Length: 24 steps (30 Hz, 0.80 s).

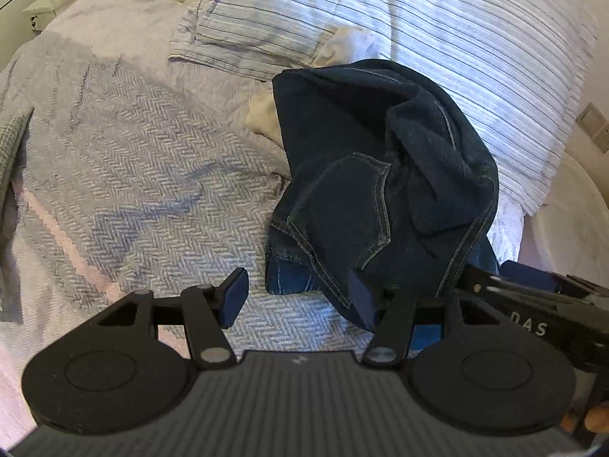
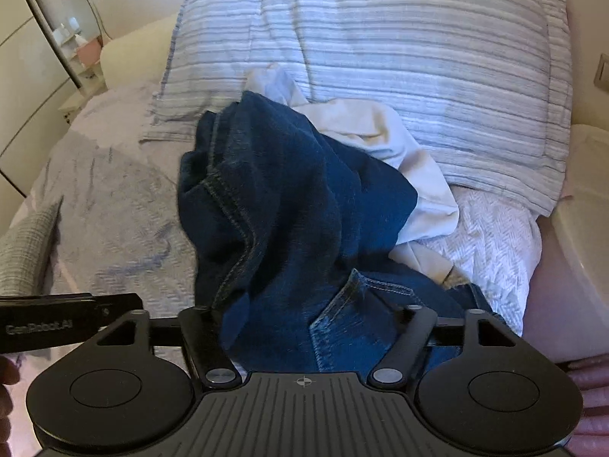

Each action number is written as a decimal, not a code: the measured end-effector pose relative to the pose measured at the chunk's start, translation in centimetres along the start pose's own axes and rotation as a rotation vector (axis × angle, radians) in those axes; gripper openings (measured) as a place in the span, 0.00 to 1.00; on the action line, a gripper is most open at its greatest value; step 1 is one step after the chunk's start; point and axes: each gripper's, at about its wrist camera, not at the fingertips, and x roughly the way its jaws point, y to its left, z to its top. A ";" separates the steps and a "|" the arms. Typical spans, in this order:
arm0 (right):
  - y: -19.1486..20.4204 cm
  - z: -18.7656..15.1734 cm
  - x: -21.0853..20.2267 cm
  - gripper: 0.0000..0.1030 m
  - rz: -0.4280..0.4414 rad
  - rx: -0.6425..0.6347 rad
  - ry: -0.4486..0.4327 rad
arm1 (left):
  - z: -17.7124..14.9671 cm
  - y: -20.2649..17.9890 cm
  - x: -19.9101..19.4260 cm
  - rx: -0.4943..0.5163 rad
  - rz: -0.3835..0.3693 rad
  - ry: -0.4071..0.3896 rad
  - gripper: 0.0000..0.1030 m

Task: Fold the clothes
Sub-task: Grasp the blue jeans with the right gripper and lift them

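Fingers, left gripper: spread wide, nothing pinched; my left pad stands over bare bedspread, my right pad against a hanging denim edge. Fingers, right gripper: spread wide around denim, right pad hidden by cloth; I see no pinch. Jeans: dark blue, crumpled in a heap just ahead of both grippers, back pocket facing up, lying on the bedspread, pale herringbone weave. White garment: bunched behind the jeans, touching them. Striped pillow: at the head of the bed, beyond both garments.
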 end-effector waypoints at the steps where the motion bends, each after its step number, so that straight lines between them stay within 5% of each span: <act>1: -0.1 -0.1 0.4 0.72 -0.004 -0.001 0.005 | 0.1 0.0 0.2 0.001 -0.003 0.000 0.53; 4: -0.6 -0.8 1.9 0.72 0.012 -0.035 0.026 | 0.2 0.1 0.7 -0.001 -0.009 -0.001 0.53; 6: -1.0 -1.2 2.7 0.48 0.035 -0.057 0.040 | 0.2 0.3 0.6 -0.008 -0.012 -0.008 0.53; 7: -1.2 -1.2 2.8 0.23 0.039 -0.060 0.059 | 0.1 0.4 0.5 -0.012 -0.012 -0.012 0.53; 9: -1.8 -1.2 2.7 0.13 0.059 -0.058 0.081 | -0.1 0.6 0.0 -0.020 -0.010 -0.019 0.52; 15: -2.6 1.3 -2.7 0.09 0.198 0.023 -0.002 | -2.0 2.8 -3.5 -0.070 0.029 -0.073 0.52; 19: -1.5 3.8 -7.5 0.08 0.400 0.096 -0.042 | -4.3 5.2 -7.6 -0.151 0.069 -0.141 0.52; 24: 3.8 2.8 -12.1 0.08 0.622 0.078 -0.001 | -9.7 9.4 -15.0 -0.309 0.133 -0.244 0.52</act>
